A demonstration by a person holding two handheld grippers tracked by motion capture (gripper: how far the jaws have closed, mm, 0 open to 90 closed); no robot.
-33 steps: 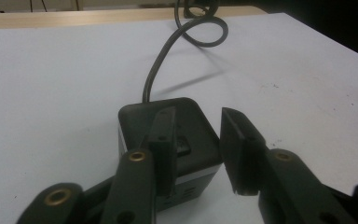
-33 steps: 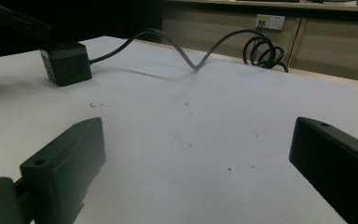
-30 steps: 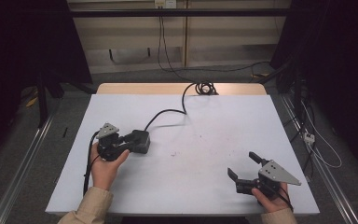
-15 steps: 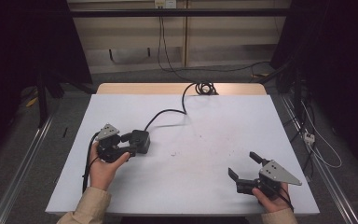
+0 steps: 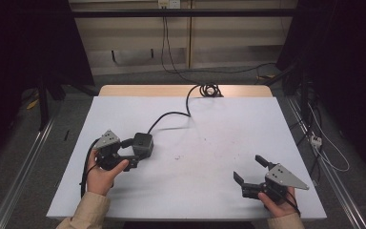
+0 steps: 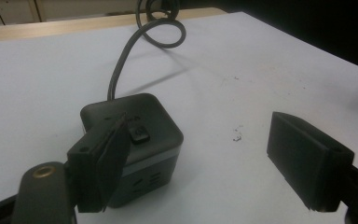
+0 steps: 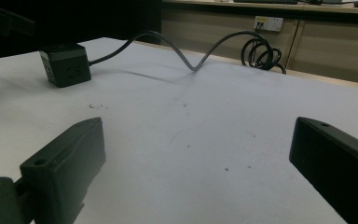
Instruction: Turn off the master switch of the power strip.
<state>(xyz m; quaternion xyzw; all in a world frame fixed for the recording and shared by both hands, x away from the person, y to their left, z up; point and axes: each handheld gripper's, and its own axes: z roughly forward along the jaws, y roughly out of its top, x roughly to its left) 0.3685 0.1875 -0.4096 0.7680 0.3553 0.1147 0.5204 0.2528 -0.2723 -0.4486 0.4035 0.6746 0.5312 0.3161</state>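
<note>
A black cube-shaped power socket [image 5: 143, 143] rests on the white table [image 5: 209, 129], left of centre. Its grey cable [image 5: 171, 114] runs to a coil [image 5: 210, 89] at the far edge. My left gripper [image 5: 129, 153] is open just beside the cube. In the left gripper view the cube [image 6: 140, 140] lies behind the left jaw, while the space between the jaws of the left gripper [image 6: 198, 135] holds nothing. My right gripper [image 5: 248, 168] is open near the front right edge, empty. From the right gripper [image 7: 198, 135] the cube [image 7: 65, 65] appears far off.
The table's wooden far edge [image 5: 124, 90] shows beyond the white top. The cable goes on from the coil up to a wall outlet [image 5: 169, 4]. Loose cables lie on the floor [image 5: 324, 143] at the right. Small dark specks [image 5: 176, 156] mark the table's middle.
My left gripper has drawn slightly back toward the near edge, staying open beside the cube. The cube and the right gripper have hardly moved.
</note>
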